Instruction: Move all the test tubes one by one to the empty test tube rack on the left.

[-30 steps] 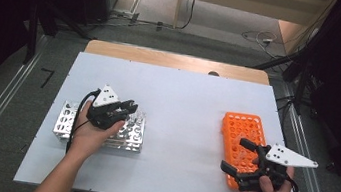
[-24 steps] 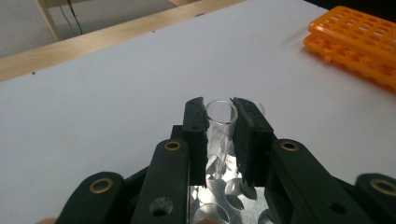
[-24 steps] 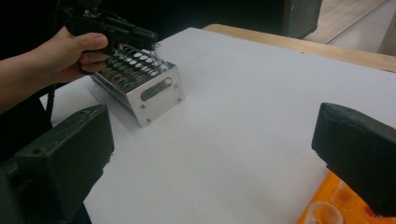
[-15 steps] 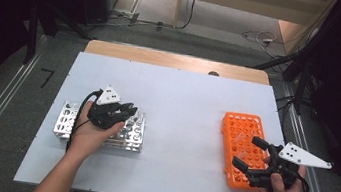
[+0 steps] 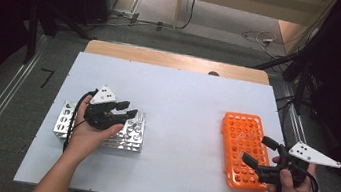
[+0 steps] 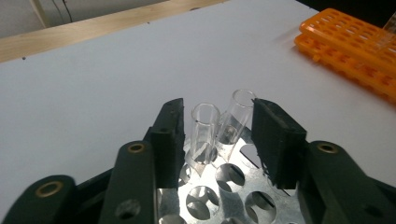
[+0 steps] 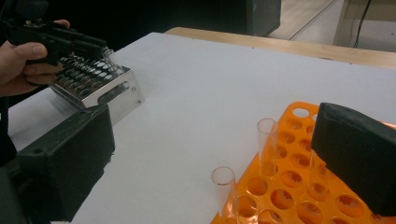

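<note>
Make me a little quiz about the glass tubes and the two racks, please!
1. True or false: the left tongs stand open around two glass tubes in the metal rack.
2. What colour is the rack by the right tongs?
3. Where do the right tongs sit? A: open over the orange rack's near end. B: shut on a tube. C: flat on the table.

Key: 1 true; 2 orange; 3 A.

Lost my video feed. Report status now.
Left gripper open, fingers flanking two glass tubes in metal rack. Right gripper open over orange rack. Nothing obstructing.
</note>
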Demonstrator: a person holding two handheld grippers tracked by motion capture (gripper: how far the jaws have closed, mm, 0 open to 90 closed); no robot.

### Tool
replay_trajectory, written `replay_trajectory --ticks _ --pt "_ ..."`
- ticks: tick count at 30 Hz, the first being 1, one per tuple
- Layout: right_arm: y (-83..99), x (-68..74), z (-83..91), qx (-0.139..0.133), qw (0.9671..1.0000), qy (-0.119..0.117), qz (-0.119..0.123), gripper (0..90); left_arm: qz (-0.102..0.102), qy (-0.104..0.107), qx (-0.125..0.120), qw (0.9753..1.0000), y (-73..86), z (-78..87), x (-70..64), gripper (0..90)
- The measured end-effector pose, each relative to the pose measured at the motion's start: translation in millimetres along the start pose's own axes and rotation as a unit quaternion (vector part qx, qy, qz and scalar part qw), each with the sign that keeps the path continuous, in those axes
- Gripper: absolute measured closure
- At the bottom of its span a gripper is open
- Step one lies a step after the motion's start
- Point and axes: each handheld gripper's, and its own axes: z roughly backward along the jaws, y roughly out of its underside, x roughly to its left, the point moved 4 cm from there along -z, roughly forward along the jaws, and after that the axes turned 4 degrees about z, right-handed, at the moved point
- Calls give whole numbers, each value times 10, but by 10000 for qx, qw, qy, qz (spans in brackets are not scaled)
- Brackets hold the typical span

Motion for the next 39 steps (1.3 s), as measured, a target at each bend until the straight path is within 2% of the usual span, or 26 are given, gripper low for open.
replay_trajectory --ticks 3,6,10,13,15,19,20,25,29,31,35,39 --pt "31 -22 -18 83 10000 -20 12 31 92 -24 -89 9999 8 61 -7 398" --pt "69 -36 -46 167 9998 -55 -31 35 150 -16 -152 9998 19 123 -28 296" --pt "128 -41 -88 297 9994 -167 -10 54 152 47 -174 9997 29 198 -82 149" --pt "178 -52 -118 412 9990 -173 -1 117 188 142 -250 9994 27 252 -123 85" --pt "214 -67 -133 463 9988 -175 -20 130 143 245 -269 9992 37 284 -151 15" --pt "287 -103 -161 595 9981 -167 -62 180 134 323 -304 9989 60 335 -196 0" --pt "302 -108 -166 634 9978 -183 -92 208 124 284 -296 9991 67 346 -203 0" --pt "375 -149 -200 786 9966 -179 -165 300 103 350 -270 9990 101 378 -258 0" --pt "418 -161 -224 941 9953 -166 -144 385 126 349 -289 9989 109 393 -290 0" --pt "441 -159 -239 994 9946 -230 -163 431 145 362 -304 9988 103 394 -296 0" --pt "491 -153 -269 1130 9931 -284 -97 501 124 375 -301 9988 99 391 -312 0" --pt "538 -143 -297 1304 9912 -227 -5 536 125 382 -298 9987 97 388 -317 0"
